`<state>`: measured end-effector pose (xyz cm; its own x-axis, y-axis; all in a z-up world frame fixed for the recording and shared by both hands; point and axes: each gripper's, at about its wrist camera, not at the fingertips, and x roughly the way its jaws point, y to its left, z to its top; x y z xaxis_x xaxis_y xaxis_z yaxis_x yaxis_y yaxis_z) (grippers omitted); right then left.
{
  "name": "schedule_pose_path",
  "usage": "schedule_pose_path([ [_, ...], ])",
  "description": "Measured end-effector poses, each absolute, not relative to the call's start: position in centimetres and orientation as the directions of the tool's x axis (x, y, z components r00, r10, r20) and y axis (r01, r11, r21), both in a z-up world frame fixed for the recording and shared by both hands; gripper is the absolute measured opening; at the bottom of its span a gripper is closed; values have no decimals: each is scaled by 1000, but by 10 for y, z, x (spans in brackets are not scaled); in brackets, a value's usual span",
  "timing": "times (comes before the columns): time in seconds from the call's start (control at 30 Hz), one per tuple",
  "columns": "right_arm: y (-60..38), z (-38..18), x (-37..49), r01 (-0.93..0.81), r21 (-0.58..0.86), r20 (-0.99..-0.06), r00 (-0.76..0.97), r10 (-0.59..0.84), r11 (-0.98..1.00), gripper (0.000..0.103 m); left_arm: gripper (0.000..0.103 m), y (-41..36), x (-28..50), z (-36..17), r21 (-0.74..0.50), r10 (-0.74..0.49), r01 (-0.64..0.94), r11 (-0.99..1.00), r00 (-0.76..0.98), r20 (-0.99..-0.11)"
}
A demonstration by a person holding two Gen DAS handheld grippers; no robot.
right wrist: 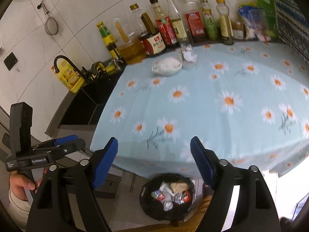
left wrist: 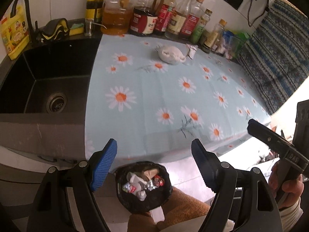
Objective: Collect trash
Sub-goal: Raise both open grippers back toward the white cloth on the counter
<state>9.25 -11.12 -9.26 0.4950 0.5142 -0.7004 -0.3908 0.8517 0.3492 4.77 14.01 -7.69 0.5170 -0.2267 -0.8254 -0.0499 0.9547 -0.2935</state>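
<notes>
Below counter edge, bin (left wrist: 143, 186) sits full of wrappers. Left gripper (left wrist: 154, 164) and right gripper (right wrist: 154, 162) both agape, empty. Wad (left wrist: 171, 55) and wrapper (left wrist: 192, 51) remain by bottles (left wrist: 173, 15); next: reach across cloth (left wrist: 164, 96).

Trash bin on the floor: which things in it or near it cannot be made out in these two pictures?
- Trash bin: wrappers too small to identify, both views.
- Its bottom: hidden under trash.
- White lump on the tablecloth: blurred, kind unclear.
- Crumpled wrapper: blurred in right wrist view.
</notes>
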Motion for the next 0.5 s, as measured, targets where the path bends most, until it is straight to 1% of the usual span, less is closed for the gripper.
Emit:
schedule_pose_path([
  [0.17, -108, -84, 138, -436, 342, -687, 488, 538, 832, 82, 77, 142, 76, -74, -283, -193, -95, 954, 526, -828],
  [0.37, -105, -87, 199, -469, 350, -694, 452, 561, 811, 82, 77, 135, 121, -75, -256, -156, -137, 957, 504, -850],
  [0.4, -105, -89, 211, -472, 351, -697, 445, 562, 809, 90, 78, 133, 129, -76, -254, -151, -145, 956, 498, -854],
  [0.43, -105, -90, 220, -474, 353, -697, 442, 565, 806, 94, 81, 132, 136, -77, -251, -146, -154, 956, 494, -857],
  [0.5, -105, -92, 243, -486, 352, -700, 432, 569, 800, 94, 83, 129, 149, -79, -246, -138, -165, 955, 487, -862],
])
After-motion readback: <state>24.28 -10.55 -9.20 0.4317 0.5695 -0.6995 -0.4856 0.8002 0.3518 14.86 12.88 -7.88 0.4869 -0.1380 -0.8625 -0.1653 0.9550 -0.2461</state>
